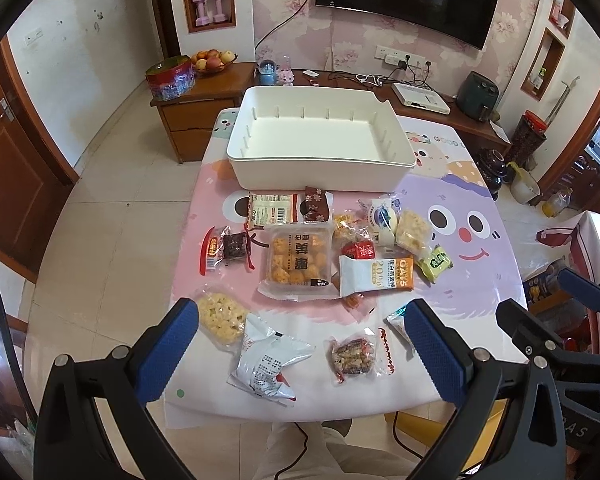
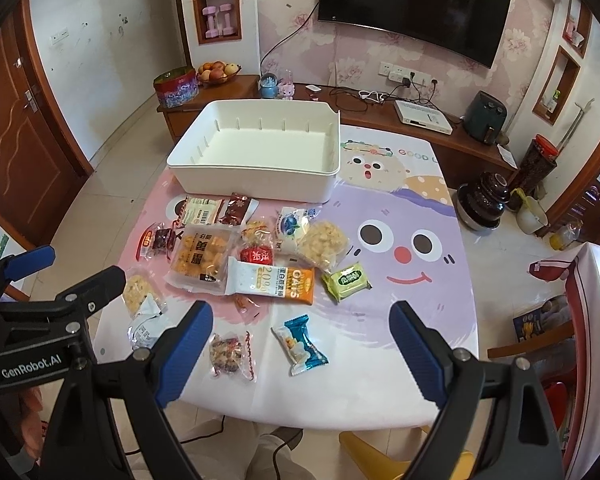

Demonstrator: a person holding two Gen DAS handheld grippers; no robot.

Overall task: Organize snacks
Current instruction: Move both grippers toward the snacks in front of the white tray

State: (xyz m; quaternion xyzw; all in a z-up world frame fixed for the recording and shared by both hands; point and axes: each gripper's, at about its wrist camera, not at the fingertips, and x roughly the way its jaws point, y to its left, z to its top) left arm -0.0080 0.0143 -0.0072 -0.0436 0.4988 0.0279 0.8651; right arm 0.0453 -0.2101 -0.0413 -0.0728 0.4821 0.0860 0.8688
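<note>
A white empty bin point(image 1: 320, 140) point(image 2: 256, 148) stands at the far side of the table. Several wrapped snacks lie in front of it: a tray of orange puffs point(image 1: 298, 260) point(image 2: 200, 258), an oat bar point(image 1: 376, 274) point(image 2: 272, 282), a green packet point(image 1: 434, 262) point(image 2: 346, 280), a blue-ended packet point(image 2: 300, 344), a nut bar point(image 1: 354, 354) point(image 2: 228, 354) and a silver bag point(image 1: 266, 360). My left gripper point(image 1: 300, 344) is open above the near table edge. My right gripper point(image 2: 300, 352) is open over the blue-ended packet. Both hold nothing.
The table point(image 2: 400, 280) has a cartoon cloth. A wooden cabinet point(image 1: 204, 112) with a fruit bowl point(image 1: 212, 60) stands behind, a TV point(image 2: 416, 4) on the wall. A dark pot point(image 2: 482, 200) and a chair point(image 2: 560, 320) are at the right.
</note>
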